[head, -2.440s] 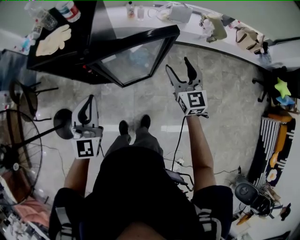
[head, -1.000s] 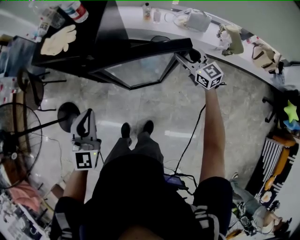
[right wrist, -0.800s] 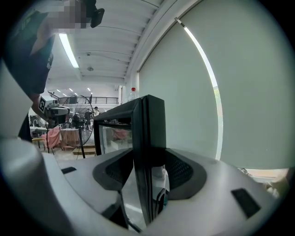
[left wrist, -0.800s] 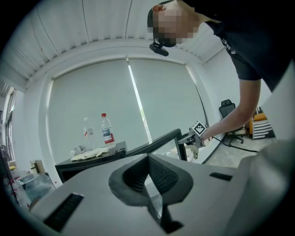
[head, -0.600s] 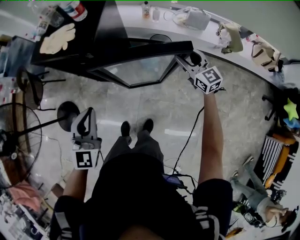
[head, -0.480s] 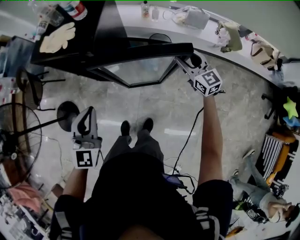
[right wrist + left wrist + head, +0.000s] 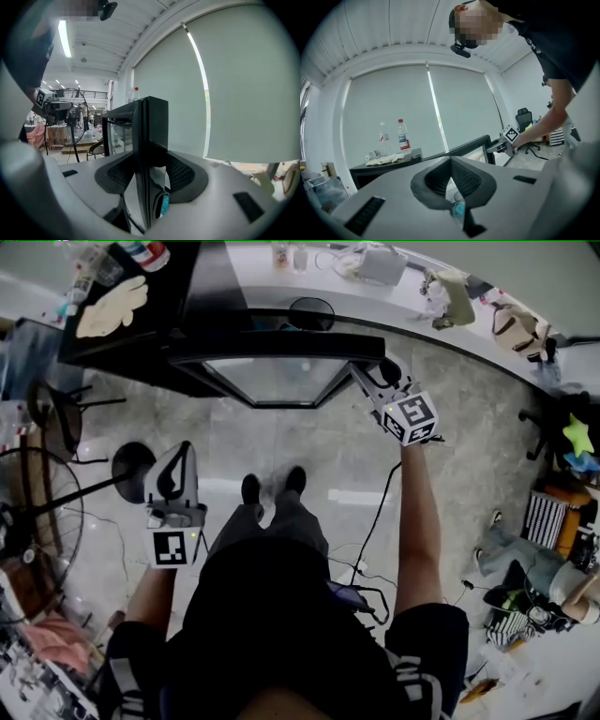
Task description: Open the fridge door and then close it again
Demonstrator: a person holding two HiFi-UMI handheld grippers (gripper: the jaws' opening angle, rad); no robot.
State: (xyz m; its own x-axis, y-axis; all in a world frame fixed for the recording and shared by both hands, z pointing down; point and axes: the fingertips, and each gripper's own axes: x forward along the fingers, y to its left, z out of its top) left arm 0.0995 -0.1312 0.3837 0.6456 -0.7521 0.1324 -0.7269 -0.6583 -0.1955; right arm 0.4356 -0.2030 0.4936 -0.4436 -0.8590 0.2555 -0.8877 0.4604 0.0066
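Here, fridge door (image 7: 277, 379): a clear glass pane in a black frame, swung partly out from the cabinet; from the head view its top rail runs nearly level across the picture.
Fridge (image 7: 211, 292): a low black cabinet with a flat top, standing on the floor in front of the person, between them and the desk.
Door's place: hinged at the cabinet's left side, its free edge at the right, where the right gripper meets it.
Right gripper (image 7: 372, 367): arm stretched forward; jaws clamped on the door's free edge, the black frame standing upright between the two pads in the right gripper view.
Left gripper (image 7: 180, 452): held low at the person's left, well apart from the fridge; jaws clenched together with nothing between them.
Bottles (image 7: 403, 136): three on the fridge top, two upright and one lying on its side.
Cloth (image 7: 111, 310): one pale piece, lying beside the bottles on the fridge top.
Count of task things: one fridge, one door, two grippers.
Floor (image 7: 309, 451): grey stone tiles.
Fan (image 7: 28, 540): one standing fan at the far left.
Desk (image 7: 464, 320): one long white curved surface behind the fridge, carrying bags and small items.
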